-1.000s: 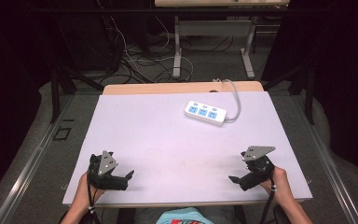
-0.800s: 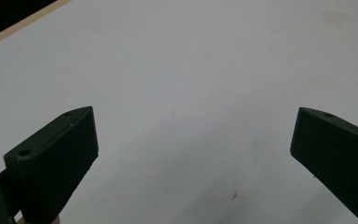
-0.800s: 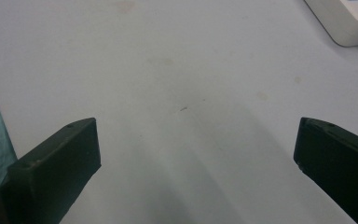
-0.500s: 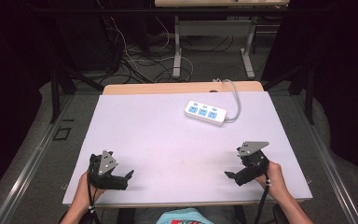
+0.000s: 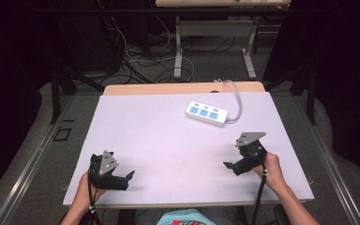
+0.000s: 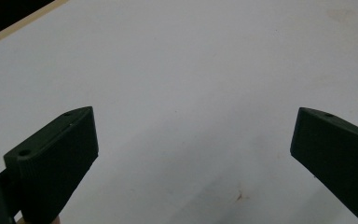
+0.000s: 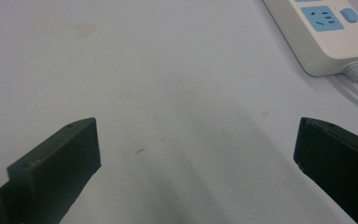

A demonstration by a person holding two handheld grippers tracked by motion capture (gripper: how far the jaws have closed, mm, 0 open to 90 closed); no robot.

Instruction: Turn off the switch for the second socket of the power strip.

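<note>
Two grippers sit at the near edge of the white table, each in a person's hand; forearms cut off by the bottom of the high view. Left gripper is low at the near left corner, grey plate on top, jaws pointing right. In the left gripper view its jaws are spread wide w/ only bare tabletop between them; both jaw bases are cut off by the frame, and a faint brownish mark lies just ahead of the gap. Left hand is mostly hidden behind the gripper body.

Right gripper is near the right edge, jaws aimed left and a bit toward the person. Right gripper view: jaws spread wide too, nothing pinched, tabletop between. Its cable drops off the near edge. Right hand grips it from behind.

Vs 0.5 s ago: right gripper has shifted slightly farther from the person and up the table; left one hasn't moved; power strip unchanged.

Farther off, beyond the right gripper's jaws and to their right, lies a white power strip w/ blue sockets, well apart from the jaws; in that view it's cut off at the top edge, only one socket and a blue button clear. Its white cord loops toward the table's far edge; where it ends is hard to make out. Beyond the table: dark floor, tangled cables, table legs, details too dim to tell.
</note>
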